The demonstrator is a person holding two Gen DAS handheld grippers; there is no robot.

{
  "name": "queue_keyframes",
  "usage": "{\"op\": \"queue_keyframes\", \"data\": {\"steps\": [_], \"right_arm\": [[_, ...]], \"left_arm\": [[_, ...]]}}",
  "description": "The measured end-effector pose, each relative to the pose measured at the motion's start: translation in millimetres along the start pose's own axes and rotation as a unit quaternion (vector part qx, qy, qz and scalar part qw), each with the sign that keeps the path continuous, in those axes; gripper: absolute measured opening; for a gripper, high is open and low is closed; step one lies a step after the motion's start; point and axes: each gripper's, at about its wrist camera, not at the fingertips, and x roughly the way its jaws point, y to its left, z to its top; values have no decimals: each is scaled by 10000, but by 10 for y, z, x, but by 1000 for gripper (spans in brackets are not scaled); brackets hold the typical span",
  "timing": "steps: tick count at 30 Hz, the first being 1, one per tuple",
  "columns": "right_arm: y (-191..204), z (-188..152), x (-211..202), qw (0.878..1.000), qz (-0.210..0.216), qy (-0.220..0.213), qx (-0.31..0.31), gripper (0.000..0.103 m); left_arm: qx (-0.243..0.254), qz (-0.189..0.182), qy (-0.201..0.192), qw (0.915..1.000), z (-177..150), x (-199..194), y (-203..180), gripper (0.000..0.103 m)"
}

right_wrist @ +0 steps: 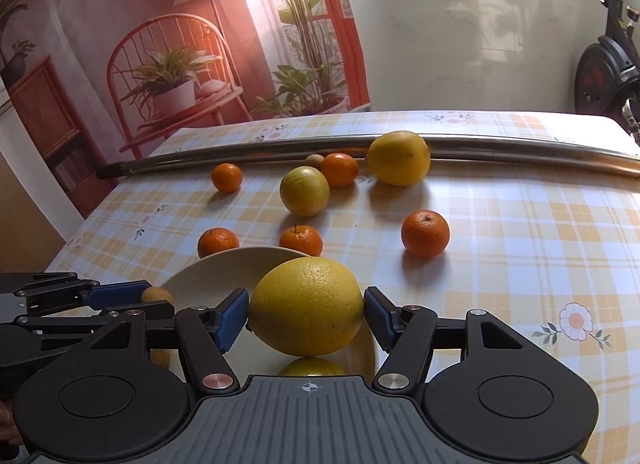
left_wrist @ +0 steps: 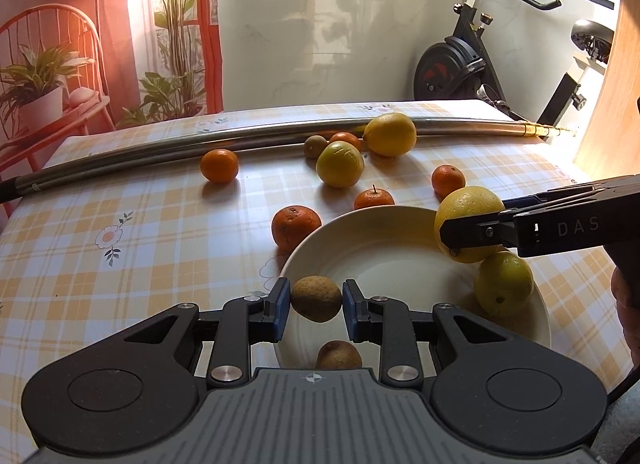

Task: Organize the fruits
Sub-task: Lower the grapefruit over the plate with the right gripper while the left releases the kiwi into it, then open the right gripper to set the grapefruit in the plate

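1. Yellow lemon sits pinched between the blue pads of the right gripper, held over the right side of the cream bowl; a second yellow-green fruit already lies in the bowl directly beneath it.
2. The left gripper is over the near rim of the same bowl with a brown kiwi between its pads. The pads look to touch it, though a slight gap on either side cannot be ruled out from this angle. Another brown fruit rests in the bowl below.
3. Step in hand, as judged: both fruits are being delivered into the bowl.
4. Next move calls for lowering each fruit, the lemon beside the one under it, and spreading the pads gently.
5. Pose: both grippers are level and pointing forward, the right one crossing in from the side at the bowl's edge.
6. Outstanding: several oranges remain loose on the checked cloth.
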Motion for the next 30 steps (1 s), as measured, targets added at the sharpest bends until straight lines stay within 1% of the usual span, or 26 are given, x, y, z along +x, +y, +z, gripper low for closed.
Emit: {"op": "queue_keyframes", "data": {"steps": [3,5,7,11,20,21,24,26,28,30], "right_arm": [[-20,-8,10,10000,-16,27,27,59],[-28,-8,-4,10000,-24,-9,32,49],[-17,0,-18,10000,32,-59,1,47],[20,6,-25,9999,-15,-41,-115,47],[-5,-8,-40,10000,0,-44,10,48],[-14,-11,-43,10000,-9,-50,22,48],[-15,-23,-65,9999,-56,-86,12,48],[-19,-32,-87,9999,-75,-116,6,48],[-12,-33,-103,9998,-121,-135,-23,48],[-2,-31,-128,9997,-147,-187,-44,48]], "left_arm": [[20,20,34,10000,-6,19,-6,30],[25,30,53,10000,-11,23,-5,30],[20,42,67,10000,-15,28,-6,30],[-3,45,76,10000,-9,35,-3,30],[7,47,92,9999,-15,38,-3,30],[6,39,96,9999,-15,40,-4,31],[-44,-87,74,9999,-15,29,-7,43],[-36,-109,33,9999,-17,15,-22,47],[-36,-100,11,9999,-16,7,-31,57],[-64,-93,-7,9999,-15,-1,-34,59]]}}
